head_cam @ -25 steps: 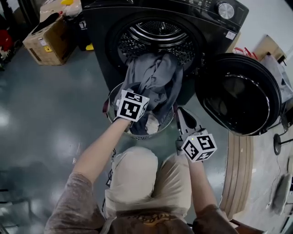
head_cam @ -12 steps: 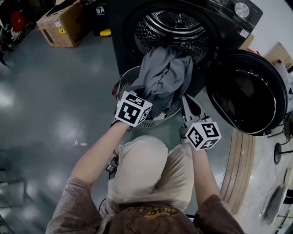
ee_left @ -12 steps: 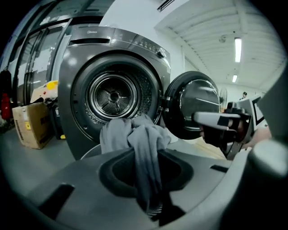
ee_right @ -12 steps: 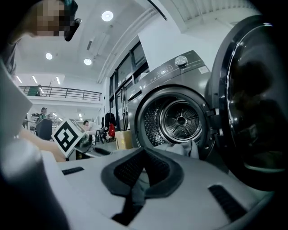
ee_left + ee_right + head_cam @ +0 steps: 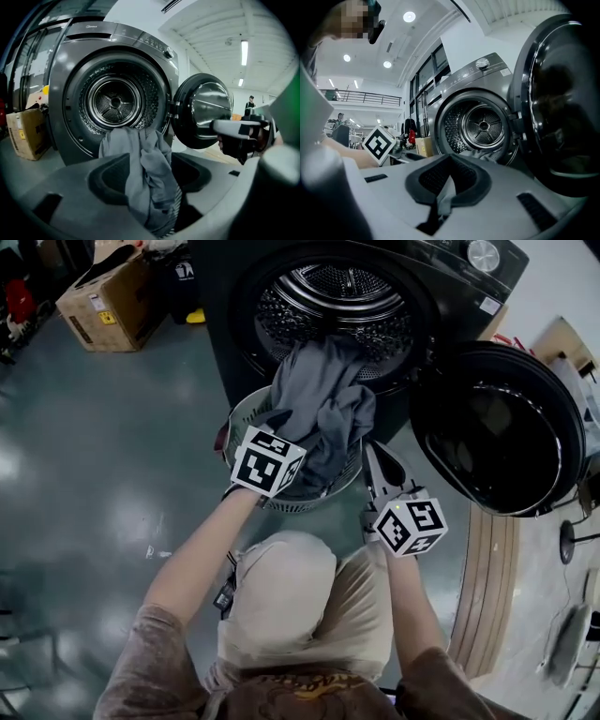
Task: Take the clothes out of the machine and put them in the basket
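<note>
The grey garment (image 5: 323,399) hangs out of the mouth of the drum (image 5: 342,282) and down into the mesh basket (image 5: 242,416), which stands on the floor against the front-loading machine (image 5: 450,282). Its upper part lies on the door sill.

It looks soft, limp and fairly light. It should sag and trail rather than hold a shape, so a bunched fold high up near the sill seems the better hold for drawing the rest clear.

The left gripper (image 5: 150,178) sits at the basket's near rim. Its jaws have just been opening and stand wide, with the cloth hanging loose between them, unpressed. The right gripper (image 5: 450,164), beside the basket's right rim, has its jaws drawn together. A pale strip in their slot may be cloth or the tool's own part.

The garment hides the basket's contents and the drum's lower front. The open door (image 5: 497,432) stands to the right.
</note>
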Demonstrator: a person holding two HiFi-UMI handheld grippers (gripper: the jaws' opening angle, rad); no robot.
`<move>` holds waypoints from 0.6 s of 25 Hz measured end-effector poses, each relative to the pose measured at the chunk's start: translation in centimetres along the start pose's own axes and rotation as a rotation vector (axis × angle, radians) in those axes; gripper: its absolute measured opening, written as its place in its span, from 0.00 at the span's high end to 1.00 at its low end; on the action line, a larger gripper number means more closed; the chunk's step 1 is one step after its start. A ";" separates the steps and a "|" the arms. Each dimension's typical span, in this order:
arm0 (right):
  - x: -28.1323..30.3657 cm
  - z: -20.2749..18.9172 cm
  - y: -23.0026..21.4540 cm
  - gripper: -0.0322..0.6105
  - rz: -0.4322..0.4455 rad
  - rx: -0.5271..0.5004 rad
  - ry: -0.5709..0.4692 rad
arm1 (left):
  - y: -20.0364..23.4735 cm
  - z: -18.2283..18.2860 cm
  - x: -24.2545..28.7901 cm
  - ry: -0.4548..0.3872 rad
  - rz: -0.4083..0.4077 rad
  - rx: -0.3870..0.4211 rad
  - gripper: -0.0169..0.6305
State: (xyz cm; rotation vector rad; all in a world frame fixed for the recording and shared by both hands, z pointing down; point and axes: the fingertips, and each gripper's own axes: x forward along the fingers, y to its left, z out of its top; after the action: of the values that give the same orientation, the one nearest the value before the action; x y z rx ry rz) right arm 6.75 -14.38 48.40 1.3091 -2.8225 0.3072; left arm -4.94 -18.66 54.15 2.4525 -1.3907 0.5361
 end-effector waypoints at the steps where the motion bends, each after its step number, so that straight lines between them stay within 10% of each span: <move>1: 0.2 -0.1 -0.2 0.95 -0.004 0.001 0.002 | 0.4 0.3 0.8 -0.004 0.001 -0.001 0.53; 15: 3.8 -1.0 -3.6 0.95 -0.098 0.017 0.022 | 5.2 4.0 15.7 0.008 -0.013 0.135 0.44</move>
State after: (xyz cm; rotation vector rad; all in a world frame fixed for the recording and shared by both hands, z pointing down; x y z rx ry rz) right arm 6.96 -19.29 50.31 1.4320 -2.7323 0.3415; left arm -1.31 -34.91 57.80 2.5594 -1.3756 0.6567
